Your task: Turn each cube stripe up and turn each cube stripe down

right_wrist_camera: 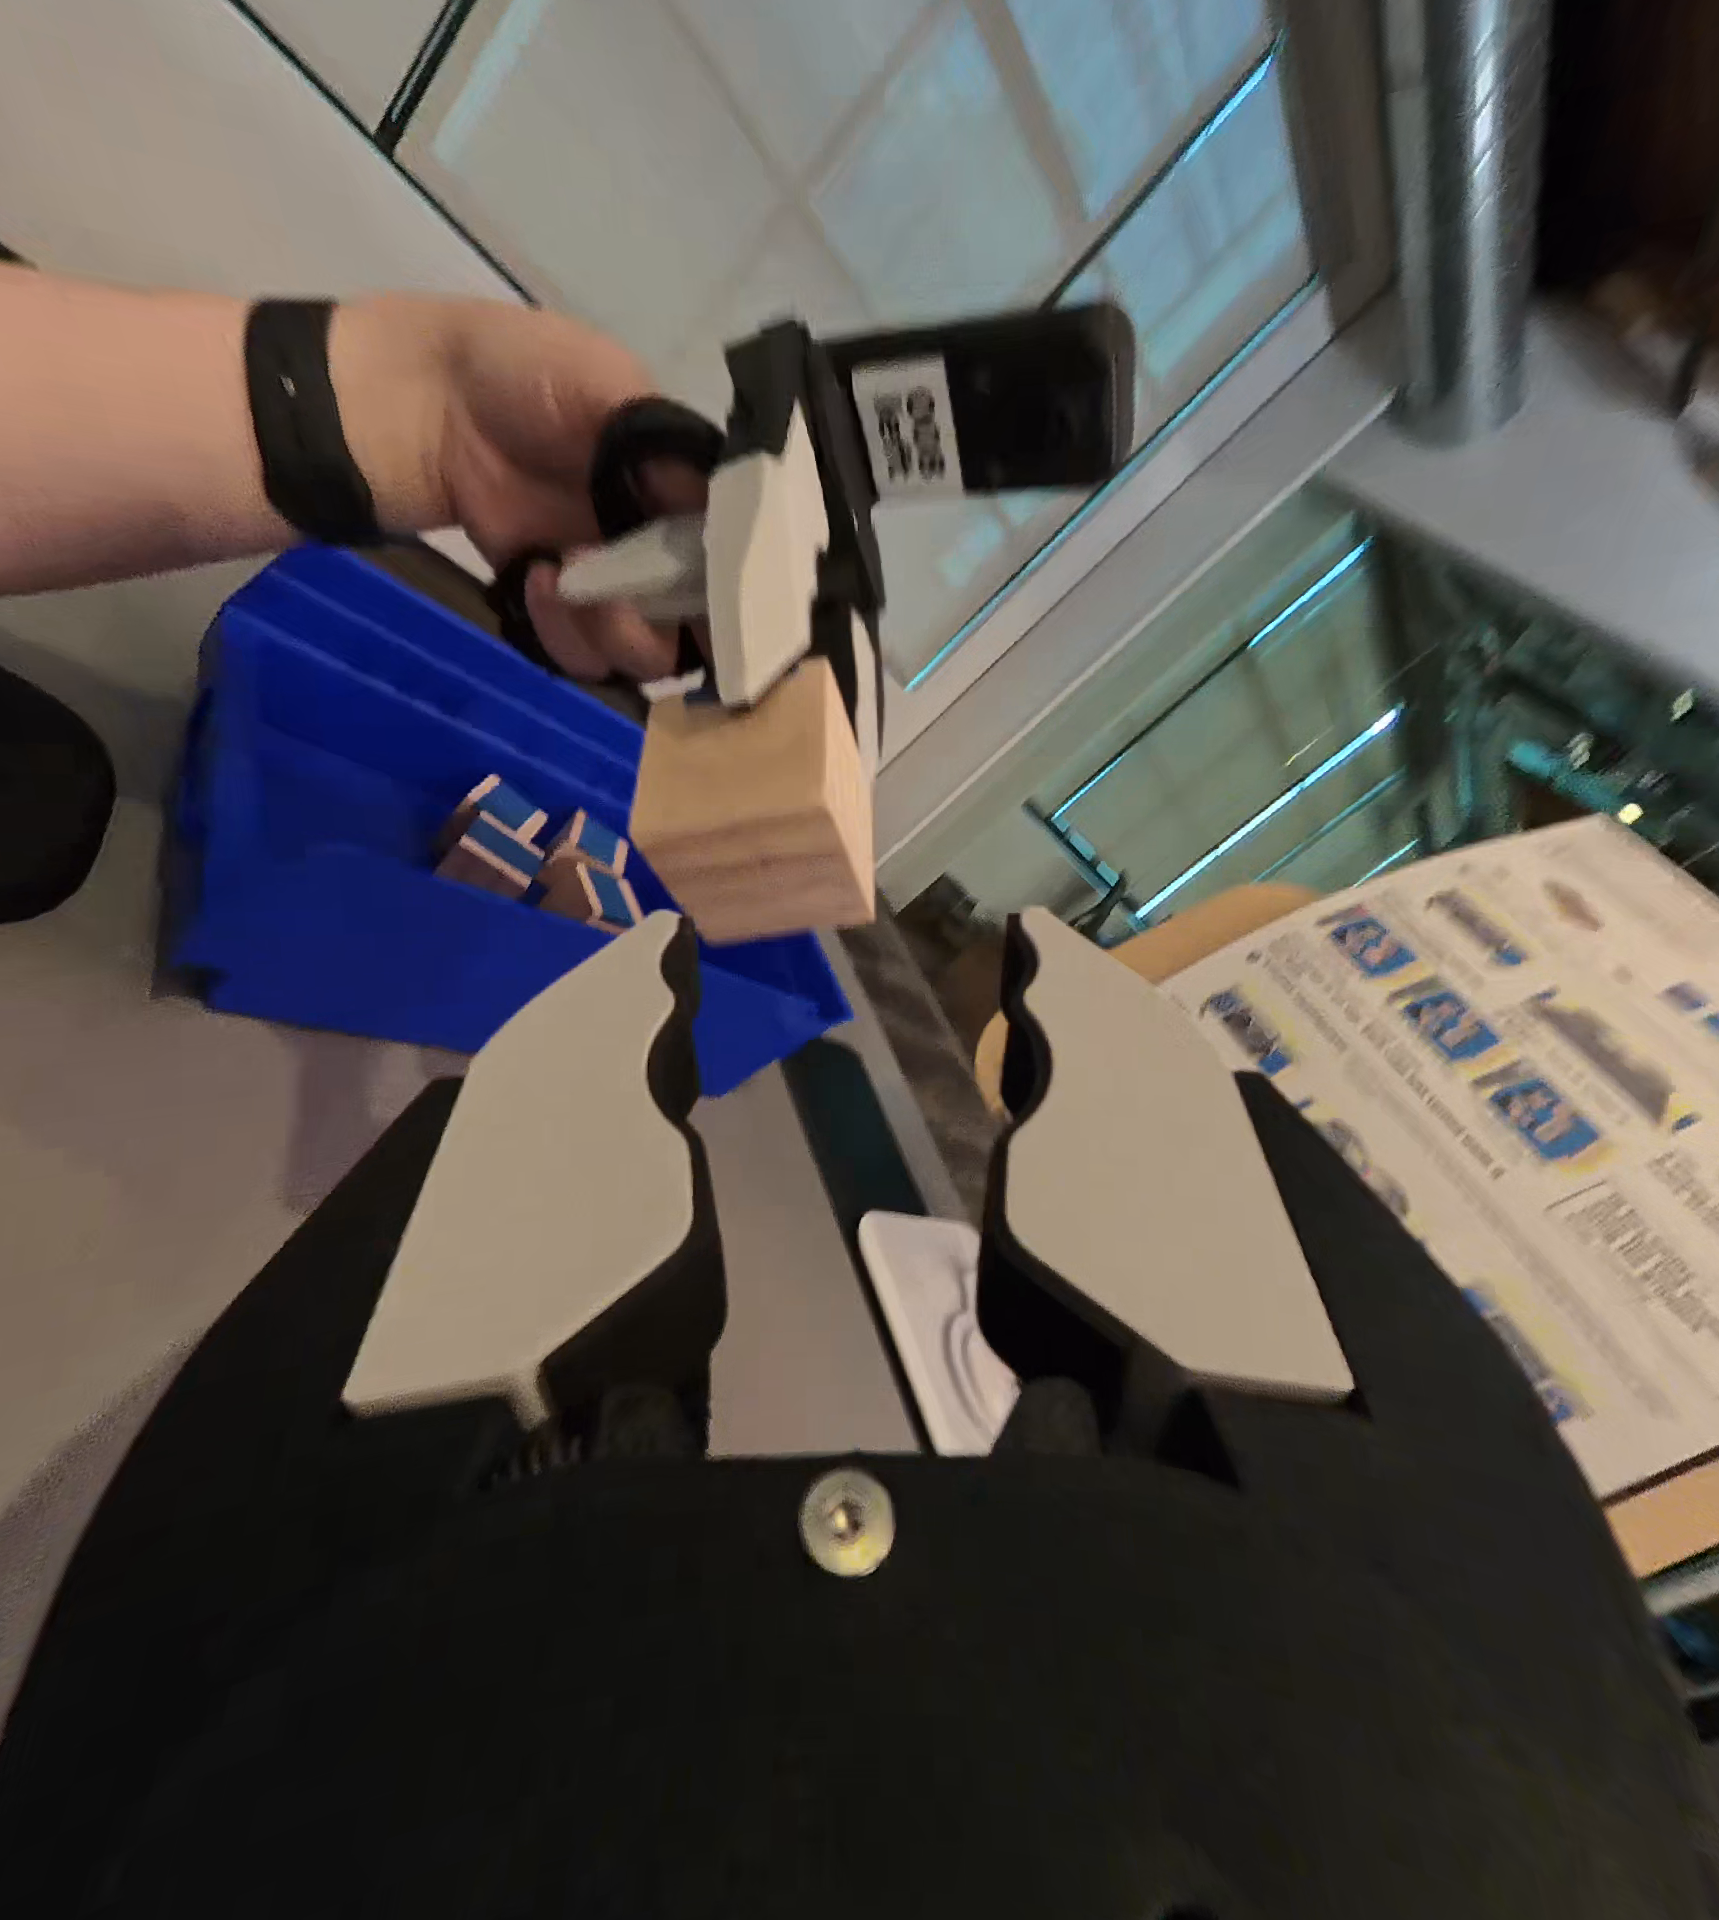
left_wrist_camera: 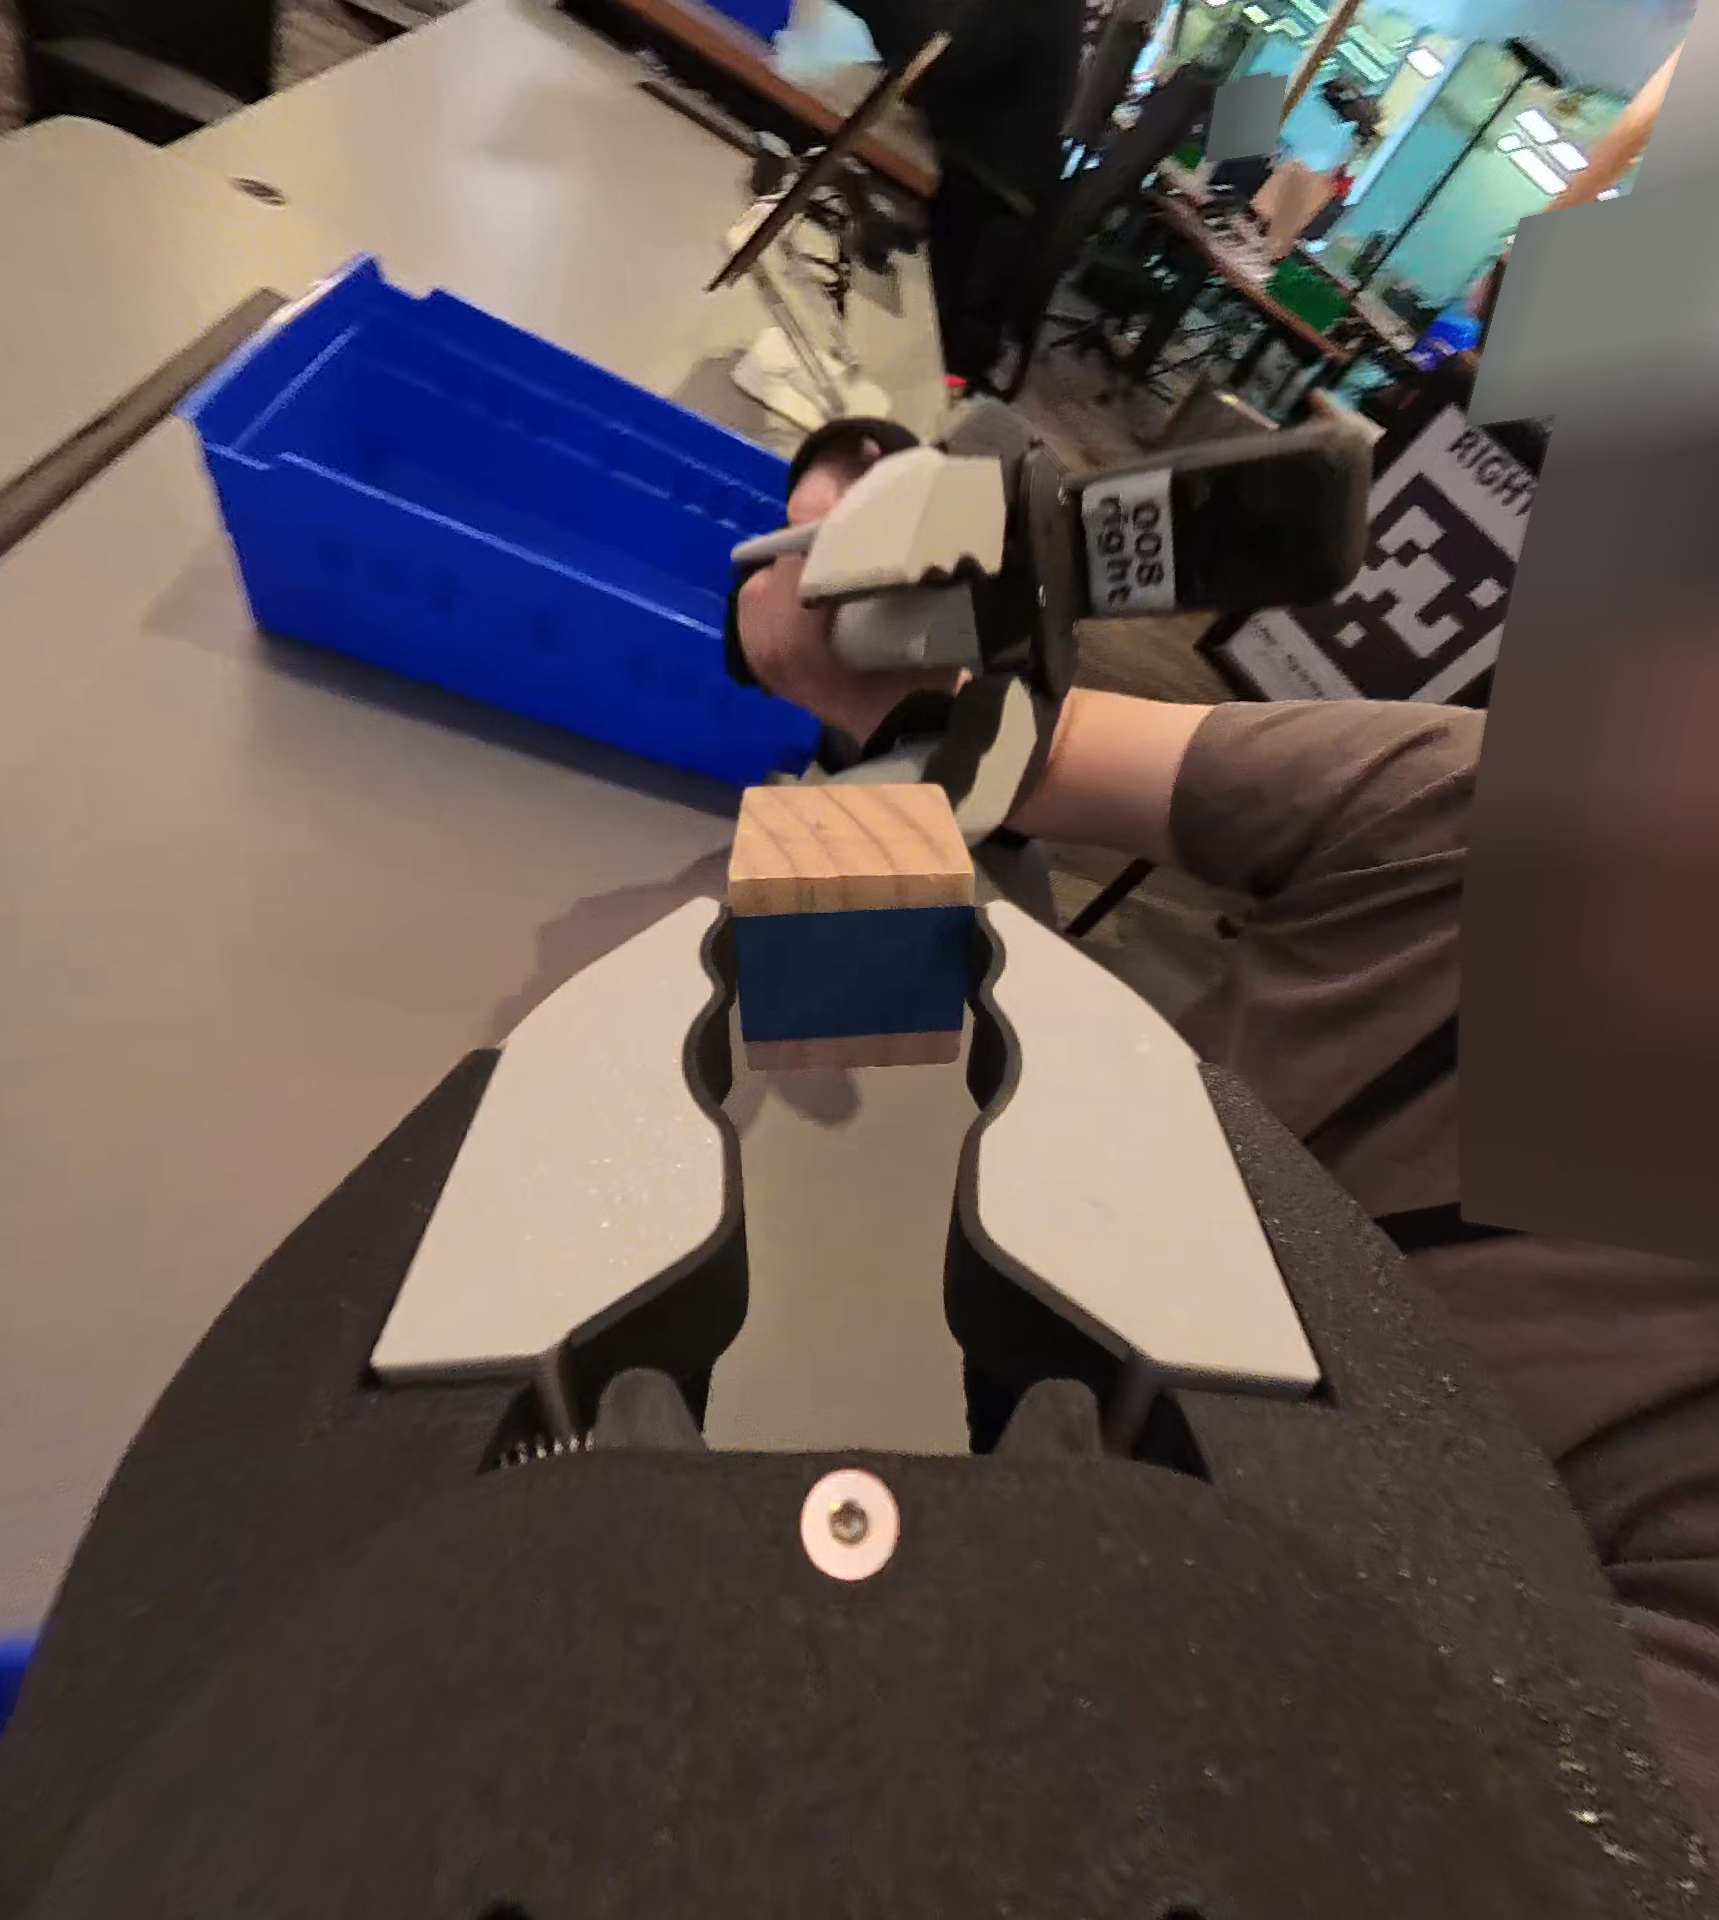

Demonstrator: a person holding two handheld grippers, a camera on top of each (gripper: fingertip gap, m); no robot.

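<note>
My left gripper (left_wrist_camera: 850, 977) is shut on a wooden cube (left_wrist_camera: 850, 925) and holds it above the grey table (left_wrist_camera: 211, 987). The cube's blue stripe faces the camera and bare wood faces up. In the right wrist view the same cube (right_wrist_camera: 756, 821) hangs from the left gripper (right_wrist_camera: 743, 691) above a blue bin (right_wrist_camera: 335, 935) that holds several striped cubes (right_wrist_camera: 543, 852). My right gripper (right_wrist_camera: 844, 956) is open and empty, just below and in front of the held cube. It also shows in the left wrist view (left_wrist_camera: 819, 597), beyond the cube.
A second blue bin (left_wrist_camera: 481, 520), with nothing showing inside it, stands on the table at the far left. A printed sheet on a board (right_wrist_camera: 1509, 1091) lies to the right. A small white object (right_wrist_camera: 938, 1309) lies on the table by a seam. A person's arm (left_wrist_camera: 1302, 831) reaches in from the right.
</note>
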